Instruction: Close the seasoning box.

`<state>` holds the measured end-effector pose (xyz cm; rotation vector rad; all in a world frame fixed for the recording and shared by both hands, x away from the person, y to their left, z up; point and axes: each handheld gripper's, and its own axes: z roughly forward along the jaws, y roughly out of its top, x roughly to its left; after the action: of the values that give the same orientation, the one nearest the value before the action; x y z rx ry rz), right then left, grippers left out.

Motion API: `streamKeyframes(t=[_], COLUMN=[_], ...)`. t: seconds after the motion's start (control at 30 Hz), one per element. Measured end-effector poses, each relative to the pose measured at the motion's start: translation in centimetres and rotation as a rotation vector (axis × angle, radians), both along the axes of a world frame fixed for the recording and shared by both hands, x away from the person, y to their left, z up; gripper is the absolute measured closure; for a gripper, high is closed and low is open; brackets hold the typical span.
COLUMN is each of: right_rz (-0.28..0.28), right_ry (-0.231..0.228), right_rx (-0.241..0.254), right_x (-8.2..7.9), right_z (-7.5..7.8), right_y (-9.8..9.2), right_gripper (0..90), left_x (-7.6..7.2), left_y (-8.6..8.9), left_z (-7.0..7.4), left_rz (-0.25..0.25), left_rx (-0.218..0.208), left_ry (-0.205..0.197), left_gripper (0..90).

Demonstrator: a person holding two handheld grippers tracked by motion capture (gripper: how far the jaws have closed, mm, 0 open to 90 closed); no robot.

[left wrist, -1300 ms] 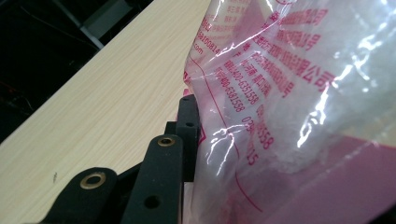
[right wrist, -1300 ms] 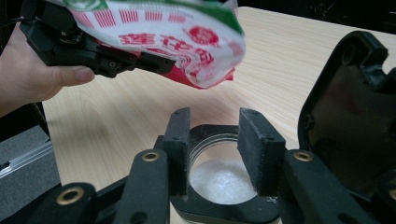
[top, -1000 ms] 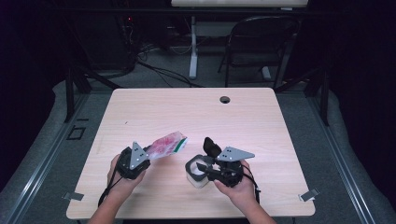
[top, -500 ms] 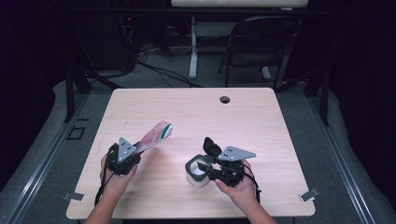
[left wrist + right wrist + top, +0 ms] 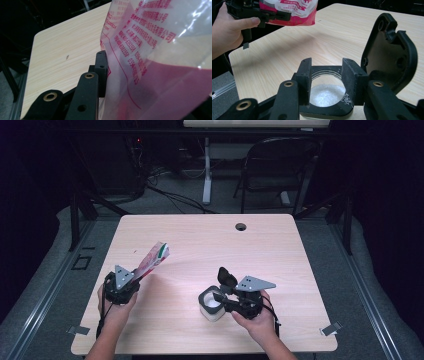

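Observation:
A pink and white plastic bag (image 5: 154, 257) with red print sticks up and to the right from my left gripper (image 5: 136, 274), which is shut on its lower end at the table's front left. In the left gripper view one black jaw presses on the bag (image 5: 155, 62), and the bag hides the other jaw. My right gripper (image 5: 216, 296) is shut on a small container (image 5: 210, 312) at the front middle. Its jaws clamp the black rim (image 5: 325, 110) from both sides. White granules (image 5: 325, 95) lie inside, and the black lid (image 5: 387, 55) stands flipped open.
The light wooden table (image 5: 200, 240) has a round cable hole (image 5: 241, 226) near its far edge. A dark folding chair (image 5: 270, 165) and cables stand behind it. Tape marks lie at the front corners.
My left gripper has carried the bag to the left, away from the container, and the bag now points more upward. The right gripper and the container have stayed put.

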<state>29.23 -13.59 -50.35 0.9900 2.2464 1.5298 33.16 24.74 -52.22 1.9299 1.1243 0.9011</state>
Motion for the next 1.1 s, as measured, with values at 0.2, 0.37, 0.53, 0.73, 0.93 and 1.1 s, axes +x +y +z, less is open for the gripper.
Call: streamKeyframes(t=[0.2, 0.37, 0.53, 0.73, 0.93, 1.1], right_rz=[-0.002, -0.003, -0.001, -0.002, -0.001, -0.001], right_ry=[0.002, 0.001, 0.001, 0.004, 0.007, 0.009], right_rx=[-0.001, -0.007, -0.006, -0.003, -0.005, -0.007], right_x=[0.0, 0.0, 0.1, 0.1, 0.1, 0.1], right_z=[-0.1, -0.1, -0.2, -0.2, -0.3, -0.3], right_y=[0.0, 0.0, 0.1, 0.1, 0.2, 0.2], right_gripper=[60.7, 60.7, 60.7, 60.4, 60.4, 60.4], left_x=[0.3, 0.7, 1.0, 1.3, 1.3, 1.1], left_y=[1.0, 1.5, 2.2, 2.5, 2.7, 2.5], left_z=[-0.6, -1.1, -1.8, -2.4, -2.6, -2.4], left_rz=[0.041, 0.059, 0.074, 0.09, 0.097, 0.083], left_rx=[-0.018, -0.05, -0.096, -0.132, -0.139, -0.153], left_ry=[0.019, 0.047, 0.079, 0.112, 0.116, 0.069], left_gripper=[76.5, 76.3, 76.1, 74.4, 70.1, 57.9])
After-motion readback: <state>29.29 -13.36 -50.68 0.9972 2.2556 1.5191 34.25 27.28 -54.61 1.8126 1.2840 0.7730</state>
